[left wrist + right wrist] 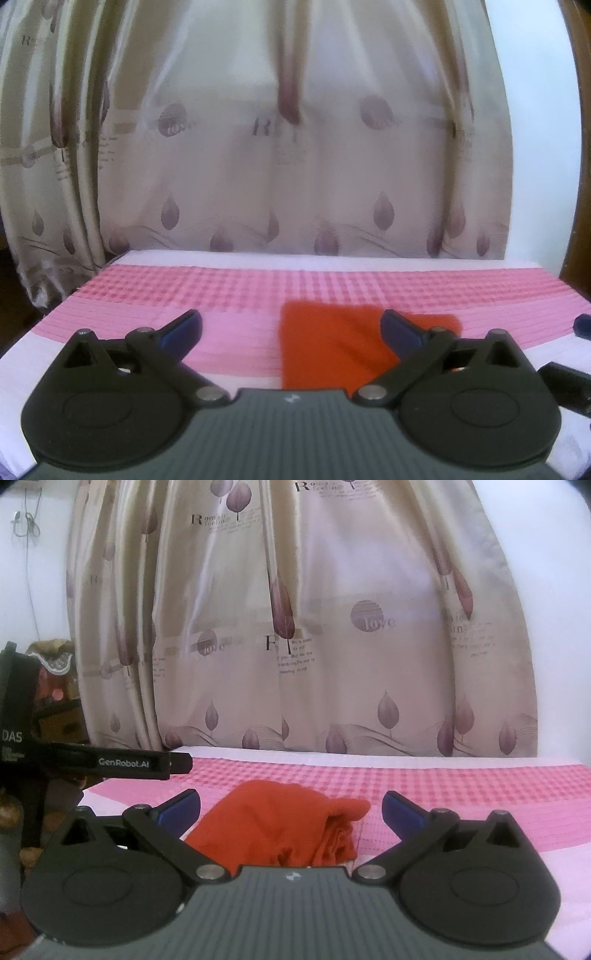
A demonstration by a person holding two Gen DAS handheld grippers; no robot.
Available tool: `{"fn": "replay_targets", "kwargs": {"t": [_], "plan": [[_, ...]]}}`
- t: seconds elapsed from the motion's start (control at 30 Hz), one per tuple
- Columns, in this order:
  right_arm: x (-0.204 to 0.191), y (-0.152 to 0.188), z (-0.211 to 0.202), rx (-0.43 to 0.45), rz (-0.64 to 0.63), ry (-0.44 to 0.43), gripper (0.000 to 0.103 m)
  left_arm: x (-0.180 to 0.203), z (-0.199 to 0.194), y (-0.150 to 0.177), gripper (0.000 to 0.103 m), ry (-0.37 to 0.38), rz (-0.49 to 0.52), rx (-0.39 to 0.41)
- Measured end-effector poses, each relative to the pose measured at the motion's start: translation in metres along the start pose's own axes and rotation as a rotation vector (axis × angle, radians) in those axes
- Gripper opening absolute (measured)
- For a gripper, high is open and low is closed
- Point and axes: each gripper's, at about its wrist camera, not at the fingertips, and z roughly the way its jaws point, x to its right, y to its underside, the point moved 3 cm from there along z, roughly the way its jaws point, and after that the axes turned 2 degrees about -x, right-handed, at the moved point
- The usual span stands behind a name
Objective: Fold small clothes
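Note:
A small red garment lies on the pink and white cloth of the table. In the left wrist view it looks flat and roughly rectangular, under and behind my right finger. My left gripper is open above the table, holding nothing. In the right wrist view the red garment sits bunched and folded, with layered edges on its right side. My right gripper is open, just behind the garment, its blue fingertips wide on either side.
A beige curtain with leaf prints hangs right behind the table's far edge. The other gripper's black body reaches in from the left of the right wrist view. Dark parts of the right gripper show at the right edge.

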Motion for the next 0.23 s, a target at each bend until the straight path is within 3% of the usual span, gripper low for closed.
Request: {"fn": "replay_targets", "kwargs": {"t": [0.23], "plan": [[-0.0011, 0.0015, 0.0022, 0.005, -0.013, 0.066, 0.103, 0.0047, 0.0008, 0.0077, 0.103, -0.003, 0.010, -0.018]]}}
